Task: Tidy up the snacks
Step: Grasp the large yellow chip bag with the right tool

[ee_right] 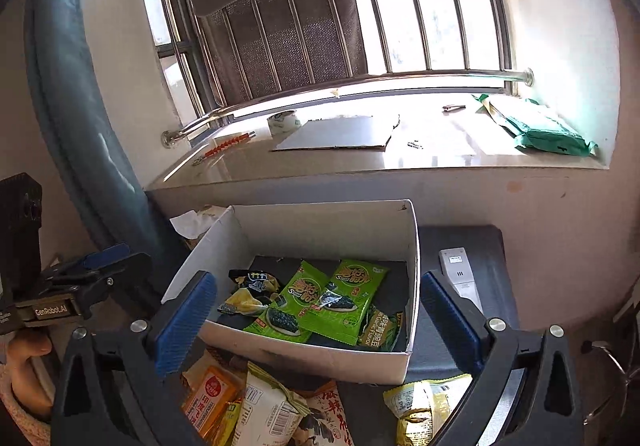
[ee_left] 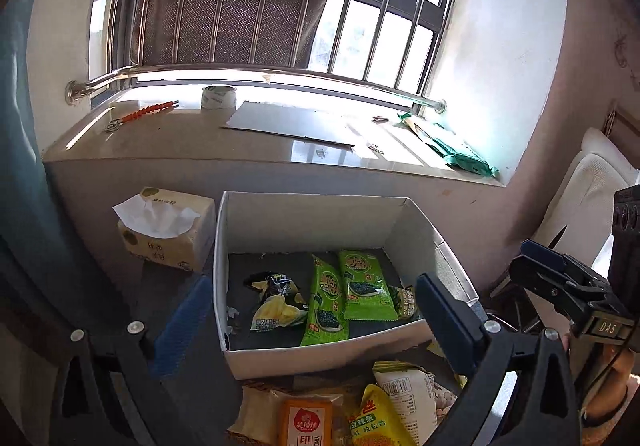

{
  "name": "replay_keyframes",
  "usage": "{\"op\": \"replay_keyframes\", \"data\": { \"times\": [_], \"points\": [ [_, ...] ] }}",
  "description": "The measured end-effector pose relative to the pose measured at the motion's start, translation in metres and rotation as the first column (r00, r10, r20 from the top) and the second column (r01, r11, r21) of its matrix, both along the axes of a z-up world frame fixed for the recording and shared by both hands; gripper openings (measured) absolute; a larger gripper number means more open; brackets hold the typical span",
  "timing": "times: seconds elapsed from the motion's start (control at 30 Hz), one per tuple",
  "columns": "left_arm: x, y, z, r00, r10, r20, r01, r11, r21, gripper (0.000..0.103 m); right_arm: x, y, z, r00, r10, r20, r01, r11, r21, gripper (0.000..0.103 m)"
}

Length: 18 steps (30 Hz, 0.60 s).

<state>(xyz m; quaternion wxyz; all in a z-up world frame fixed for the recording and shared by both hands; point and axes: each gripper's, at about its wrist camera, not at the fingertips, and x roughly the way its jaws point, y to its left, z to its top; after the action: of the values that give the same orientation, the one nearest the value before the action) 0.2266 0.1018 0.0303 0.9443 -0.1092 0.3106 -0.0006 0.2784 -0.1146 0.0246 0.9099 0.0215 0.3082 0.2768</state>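
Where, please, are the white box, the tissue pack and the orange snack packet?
white box (ee_left: pixel 320 360), left wrist view, near wall.
tissue pack (ee_left: pixel 168 246), left wrist view, front face.
orange snack packet (ee_left: pixel 306 424), left wrist view, label.

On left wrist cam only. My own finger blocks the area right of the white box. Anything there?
Observer: Yes. A white remote lies on the dark tabletop, beside the box on its right.
Operator: Right tongs state? I only see them side-on.
Observer: The right tongs are open and hold nothing.
Operator: Any loose snack on that side?
Observer: One yellow-green packet lies in front of the box's right corner, apart from the main pile.
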Motion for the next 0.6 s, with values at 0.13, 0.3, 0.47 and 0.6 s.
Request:
{"op": "replay_keyframes", "data": {
  "times": [0.13,0.3,0.47,0.6],
  "points": [
    [-0.046,-0.015,0.000,0.998,-0.038,0.047,0.038,0.999,0.019,0.103,-0.047,-0.023,0.002,0.998,0.053,0.035,-0.055,0.997,0.049,0.103],
    [-0.098,-0.028,-0.024,0.997,-0.070,0.041,0.070,0.998,0.002,0.103,-0.098,-0.055,-0.027,0.999,0.052,0.014,-0.053,0.996,0.067,0.103],
    [-0.138,-0.040,-0.070,0.997,-0.068,-0.030,0.067,0.997,-0.038,0.103,-0.146,-0.087,-0.076,0.998,-0.003,-0.070,0.009,0.996,0.084,0.103],
    [-0.161,-0.044,-0.104,0.995,-0.059,-0.082,0.049,0.991,-0.121,0.103,-0.172,-0.110,-0.114,0.985,-0.051,-0.168,0.066,0.994,0.089,0.103]
  ]
}}
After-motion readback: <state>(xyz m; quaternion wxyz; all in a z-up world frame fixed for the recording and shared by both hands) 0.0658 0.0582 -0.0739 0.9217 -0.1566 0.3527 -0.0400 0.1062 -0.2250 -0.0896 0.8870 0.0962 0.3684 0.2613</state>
